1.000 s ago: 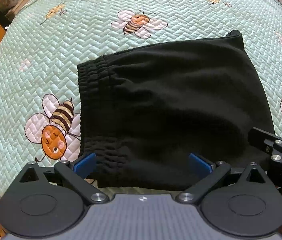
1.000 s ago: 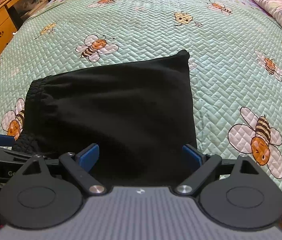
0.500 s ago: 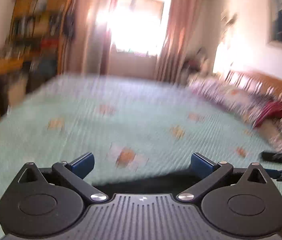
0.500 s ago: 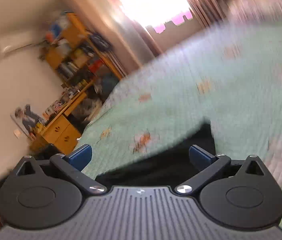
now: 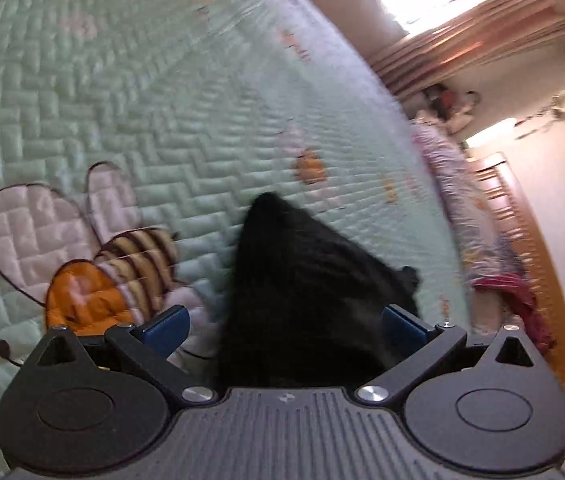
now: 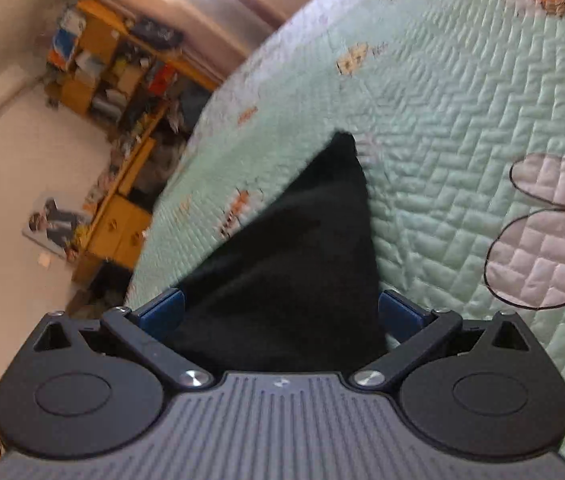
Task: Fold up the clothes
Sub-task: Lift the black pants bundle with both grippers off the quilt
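1. The left gripper (image 5: 284, 322) is rolled so that its view tilts: the green quilt (image 5: 130, 92) fills the upper left and centre of the frame, and the wall and window run down the upper right.
2. Its blue fingers (image 5: 164, 323) stand wide apart. The black garment (image 5: 306, 292) lies between them at lower centre, rising to a point near mid-frame. Whether the pads touch the cloth cannot be told.
3. A large bee print (image 5: 110, 268) sits on the quilt at the left, just beside the garment's left edge.
4. The right gripper (image 6: 282, 314) is rolled the opposite way. A wooden shelf unit (image 6: 118, 68) and wall occupy the upper left of its frame, and the quilt (image 6: 462, 80) covers the upper right.
5. Its fingers (image 6: 400, 314) are also spread wide, with the black garment (image 6: 294, 276) between them at lower centre, tapering to a corner just above mid-frame. Contact with the pads cannot be told.
6. A second bee print (image 6: 554, 232) shows at the right edge of the right wrist view.
7. Compared with one second ago, when both views looked down on the garment lying as a flat folded rectangle, both cameras now sit low and close to the cloth and are rolled sideways.
8. Compared with half a second ago, the views are sharper, and the garment takes up far more of the space between each pair of fingers.
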Tool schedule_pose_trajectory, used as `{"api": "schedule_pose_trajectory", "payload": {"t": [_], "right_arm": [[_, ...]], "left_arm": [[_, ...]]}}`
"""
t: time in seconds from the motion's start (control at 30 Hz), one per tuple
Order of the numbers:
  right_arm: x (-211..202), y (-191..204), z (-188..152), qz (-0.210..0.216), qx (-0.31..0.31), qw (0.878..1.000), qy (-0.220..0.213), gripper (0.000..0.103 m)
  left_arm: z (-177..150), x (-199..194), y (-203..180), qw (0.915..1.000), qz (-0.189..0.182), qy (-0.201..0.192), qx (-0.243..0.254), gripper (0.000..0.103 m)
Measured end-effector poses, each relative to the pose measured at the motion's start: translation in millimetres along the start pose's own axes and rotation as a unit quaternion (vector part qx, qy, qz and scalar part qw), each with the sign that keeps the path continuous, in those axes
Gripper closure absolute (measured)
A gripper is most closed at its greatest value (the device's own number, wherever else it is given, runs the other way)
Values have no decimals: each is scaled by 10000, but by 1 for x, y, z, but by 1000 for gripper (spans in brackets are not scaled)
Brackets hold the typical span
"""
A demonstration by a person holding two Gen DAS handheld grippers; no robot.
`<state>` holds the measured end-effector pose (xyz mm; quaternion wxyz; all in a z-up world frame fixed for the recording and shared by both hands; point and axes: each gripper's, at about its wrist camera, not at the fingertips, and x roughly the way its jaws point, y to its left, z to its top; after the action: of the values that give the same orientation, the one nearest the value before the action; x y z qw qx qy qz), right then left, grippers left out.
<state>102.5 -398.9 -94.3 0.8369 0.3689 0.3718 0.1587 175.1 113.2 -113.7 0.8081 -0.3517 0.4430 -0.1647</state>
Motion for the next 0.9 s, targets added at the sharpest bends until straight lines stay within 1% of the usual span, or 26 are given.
{"api": "schedule_pose_trajectory", "payload": {"t": [0.1, 0.17, 0.3, 0.47, 0.57, 0.77, 0.9], "right_arm": [[11, -12, 0, -12, 26, 9994, 345, 0], [18, -21, -2, 125, 180, 9984, 520, 0], [23, -30, 1, 291, 329, 9965, 716, 0], [31, -40, 6, 497, 512, 9928, 959, 0], [35, -46, 8, 620, 622, 9900, 1104, 0], [46, -56, 20, 904, 856, 9817, 1441, 0], [66, -45, 28, 943, 698, 9779, 1732, 0]], "left_arm": [[1, 15, 8, 9998, -60, 178, -67, 1], [2, 24, 12, 9994, -73, 322, -118, 1], [2, 39, 14, 9985, -157, 522, -111, 1], [5, 42, 20, 9975, -258, 623, -232, 1], [9, 50, 25, 9959, -375, 782, -272, 1], [19, 73, 29, 9897, -722, 1191, -321, 1], [24, 96, 23, 9834, -943, 1522, -290, 1]]}}
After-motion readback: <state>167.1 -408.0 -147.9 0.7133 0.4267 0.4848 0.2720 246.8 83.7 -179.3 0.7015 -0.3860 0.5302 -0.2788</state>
